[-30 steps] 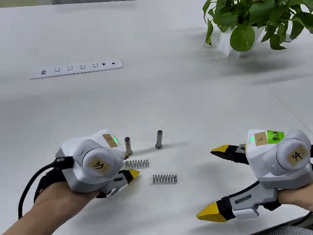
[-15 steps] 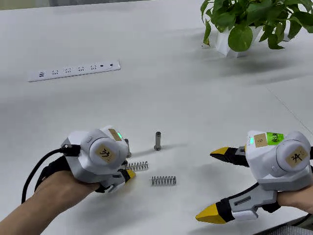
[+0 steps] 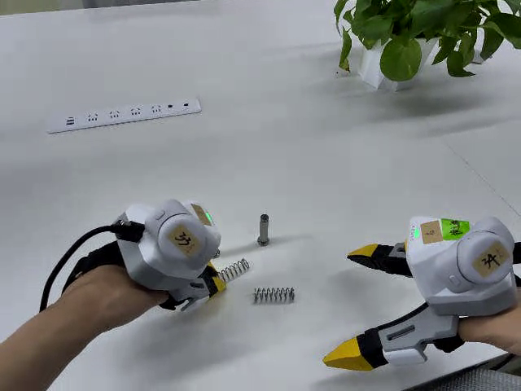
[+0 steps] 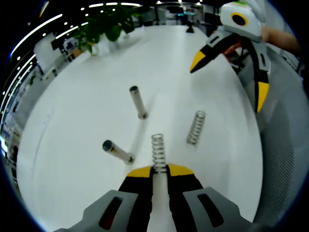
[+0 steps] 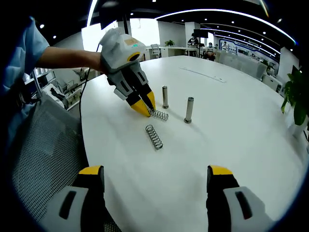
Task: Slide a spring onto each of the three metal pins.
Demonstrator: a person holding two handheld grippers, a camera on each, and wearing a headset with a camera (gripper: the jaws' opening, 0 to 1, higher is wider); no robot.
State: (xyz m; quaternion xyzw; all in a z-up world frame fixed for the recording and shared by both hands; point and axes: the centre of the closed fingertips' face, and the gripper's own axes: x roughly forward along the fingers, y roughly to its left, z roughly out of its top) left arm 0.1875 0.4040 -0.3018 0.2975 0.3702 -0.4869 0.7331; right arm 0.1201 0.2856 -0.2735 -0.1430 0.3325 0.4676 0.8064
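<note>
Left claw (image 4: 154, 170) sits clenched on one end of thin coiled steel spring (image 4: 157, 147), free end near nearest short grey metal pin (image 4: 118, 152); best square the bore over pin top before lowering.

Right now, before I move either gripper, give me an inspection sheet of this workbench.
Surface: white table, smooth.
Job's things: two metal pins seen, both upright, near pin and far pin; held spring gripped by one end; loose spring lying flat beside them.
Clutter: power strip and potted plant, far from the work.
Grippers: left gripper shut on the held spring; right gripper open, empty.
Cables: black cable from the left gripper.
Surroundings: office, ceiling lights.
</note>
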